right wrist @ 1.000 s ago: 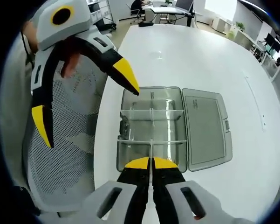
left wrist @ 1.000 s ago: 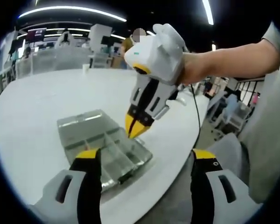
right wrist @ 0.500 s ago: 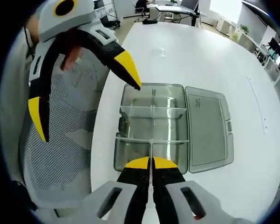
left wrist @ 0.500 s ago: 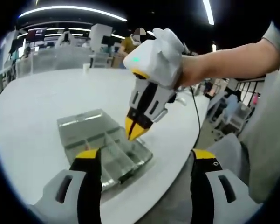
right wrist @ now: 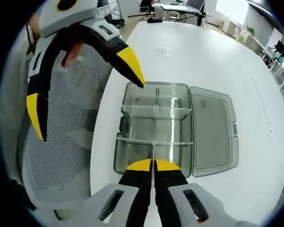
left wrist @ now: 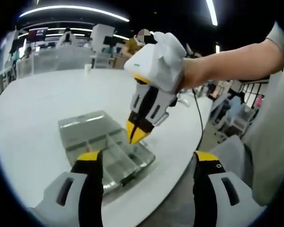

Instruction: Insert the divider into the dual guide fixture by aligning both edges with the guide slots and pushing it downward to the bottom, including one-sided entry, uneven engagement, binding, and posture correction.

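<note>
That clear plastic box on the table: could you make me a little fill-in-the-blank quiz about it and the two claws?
1. The right claw is ___ on a thin clear divider.
2. The left claw has its jaws ___, holding nothing.
3. The clear box sits on a ___ table.
4. The box's lid lies ___ beside it.

Missing words: shut; open; white; open

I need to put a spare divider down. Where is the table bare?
Bare white table lies beyond the clear box and right of its open lid. It is crowded at the box's near end, where the right gripper pinches a divider, and near the left gripper.
</note>
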